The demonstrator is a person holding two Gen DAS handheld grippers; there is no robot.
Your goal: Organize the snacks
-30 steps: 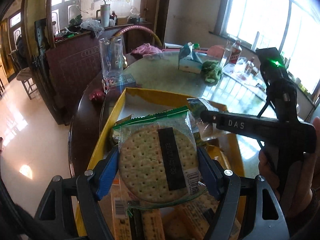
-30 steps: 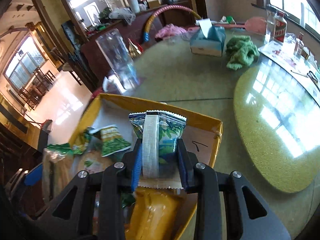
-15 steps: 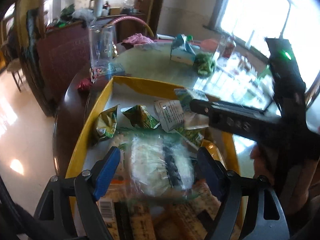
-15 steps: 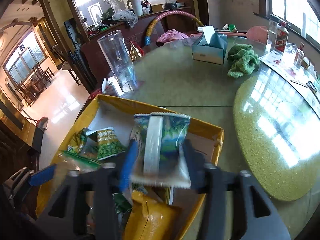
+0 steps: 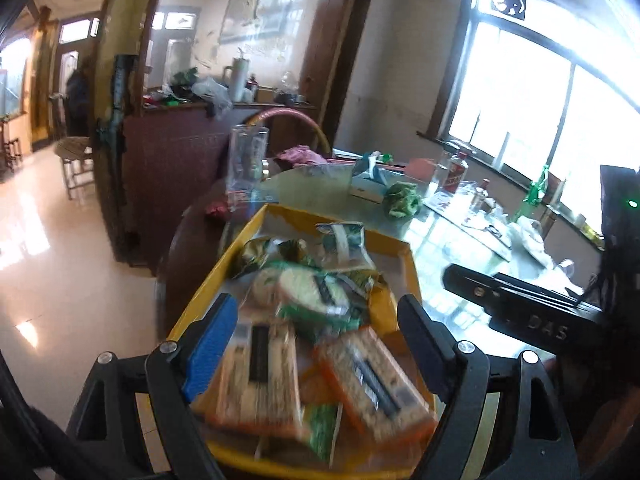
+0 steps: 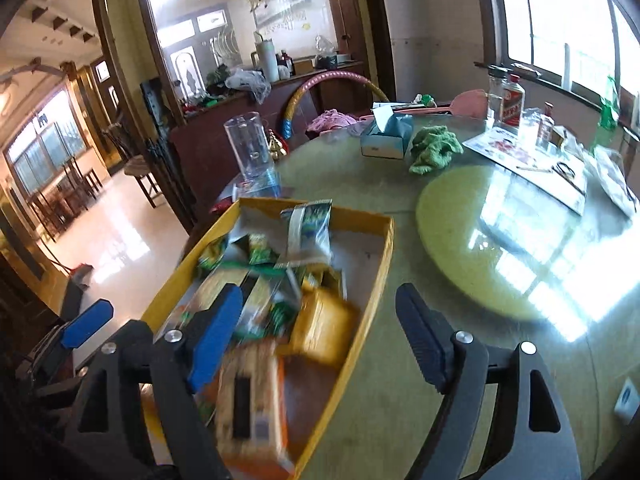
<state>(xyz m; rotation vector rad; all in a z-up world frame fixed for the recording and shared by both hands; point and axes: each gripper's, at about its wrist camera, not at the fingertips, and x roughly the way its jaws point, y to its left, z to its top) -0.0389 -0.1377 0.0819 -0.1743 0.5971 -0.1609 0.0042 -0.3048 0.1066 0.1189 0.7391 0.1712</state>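
Snack packets (image 5: 316, 312) lie in the tray (image 6: 362, 316), glass (image 6: 250, 152) behind

Round green tabletop (image 6: 360, 184): yellow snack box (image 6: 372, 264) at near edge, glass pitcher (image 6: 250, 152) beyond it, tissue box (image 6: 386, 136), green cloth (image 6: 434, 150), liquor bottle (image 6: 510, 104) toward far edge.

Bright daylight from windows (image 5: 516, 92), glare on table (image 6: 520, 248); snacks (image 5: 320, 340) motion-blurred; fisheye-bent edges.
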